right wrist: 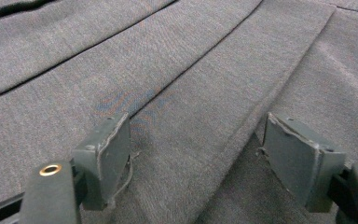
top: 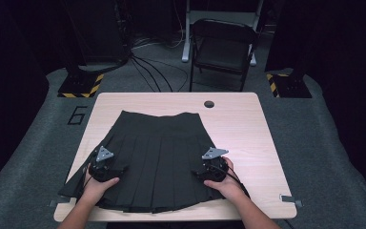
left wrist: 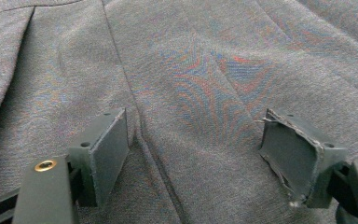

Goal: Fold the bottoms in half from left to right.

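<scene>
Two hand-held grippers are seen, both black. The left gripper (top: 103,168) and right gripper (top: 213,168) each carry a grey three-cornered plate on top, and a black cable trails from each. Forearms are bare; no sleeves are visible. Jaw pads (left wrist: 107,144) are dark grey, rectangular, with frayed edges. Brass-ringed holes (right wrist: 50,170) and small screw holes are noted on the jaw arms.
</scene>
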Action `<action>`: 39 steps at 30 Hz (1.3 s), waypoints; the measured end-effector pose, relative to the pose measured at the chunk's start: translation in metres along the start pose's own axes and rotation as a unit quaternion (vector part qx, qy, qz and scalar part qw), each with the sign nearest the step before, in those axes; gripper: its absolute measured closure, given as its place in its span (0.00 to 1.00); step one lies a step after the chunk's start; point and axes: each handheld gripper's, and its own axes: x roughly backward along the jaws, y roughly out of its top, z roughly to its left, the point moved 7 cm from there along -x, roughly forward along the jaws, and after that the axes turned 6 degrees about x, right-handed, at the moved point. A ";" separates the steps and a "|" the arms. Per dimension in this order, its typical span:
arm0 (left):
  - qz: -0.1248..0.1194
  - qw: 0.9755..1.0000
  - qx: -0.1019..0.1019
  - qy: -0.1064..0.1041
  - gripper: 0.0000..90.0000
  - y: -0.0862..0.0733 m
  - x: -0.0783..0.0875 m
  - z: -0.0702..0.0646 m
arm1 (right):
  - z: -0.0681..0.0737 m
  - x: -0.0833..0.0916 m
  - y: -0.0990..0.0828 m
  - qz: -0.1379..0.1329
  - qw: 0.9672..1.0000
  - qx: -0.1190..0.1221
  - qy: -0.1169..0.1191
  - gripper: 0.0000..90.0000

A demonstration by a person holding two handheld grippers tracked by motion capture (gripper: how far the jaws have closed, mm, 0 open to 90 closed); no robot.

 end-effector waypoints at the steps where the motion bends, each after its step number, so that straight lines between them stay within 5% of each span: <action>1: 0.000 1.000 0.000 0.001 0.25 0.000 0.000 0.000 | 0.000 0.000 0.000 0.001 1.000 0.000 0.001 0.26; 30: -0.001 1.000 0.001 0.000 0.27 0.000 0.001 0.001 | 0.002 0.000 0.000 0.002 1.000 0.007 0.009 0.20; 39: 0.003 1.000 0.026 0.005 0.36 0.003 0.005 0.006 | 0.002 0.000 0.000 0.003 1.000 0.003 0.009 0.20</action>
